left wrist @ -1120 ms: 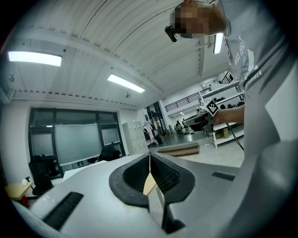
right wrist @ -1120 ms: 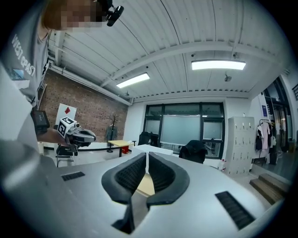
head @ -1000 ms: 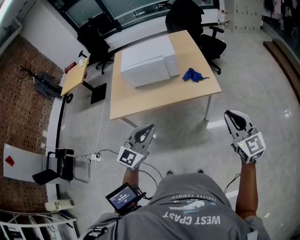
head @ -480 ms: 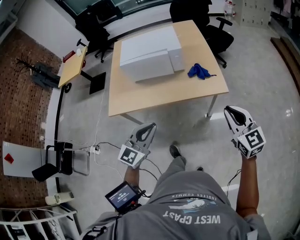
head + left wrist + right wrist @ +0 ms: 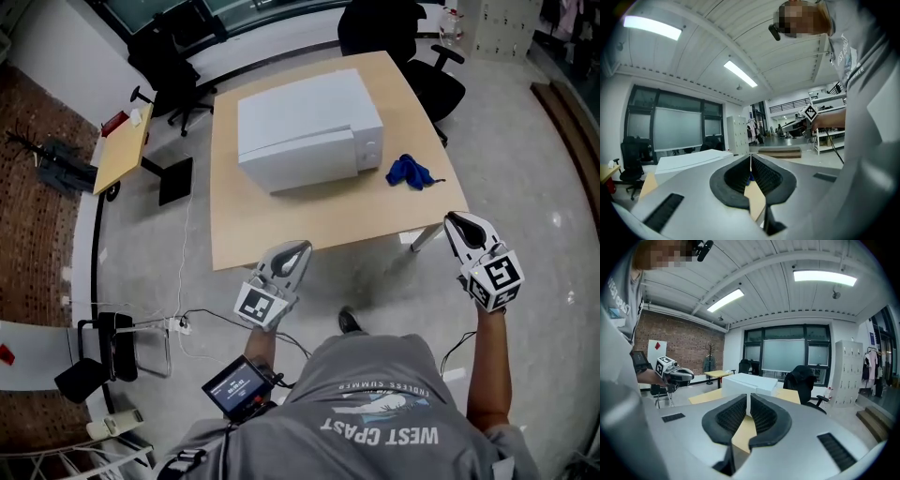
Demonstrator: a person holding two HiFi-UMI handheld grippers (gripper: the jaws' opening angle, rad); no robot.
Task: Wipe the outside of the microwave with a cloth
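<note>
A white microwave stands on the wooden table, and a crumpled blue cloth lies on the tabletop to its right. My left gripper is shut and empty, held in the air just short of the table's near edge. My right gripper is also shut and empty, off the table's near right corner and a little short of the cloth. In the left gripper view the jaws meet with the microwave ahead at left. The right gripper view shows the shut jaws facing the microwave.
Black office chairs stand behind the table. A small side table is at the left. Cables and a power strip lie on the floor by a black chair. My foot is near the table's front edge.
I have walked toward the table: the microwave and the cloth now sit nearer and lower in the head view. Both grippers came forward with me, still shut and empty.
</note>
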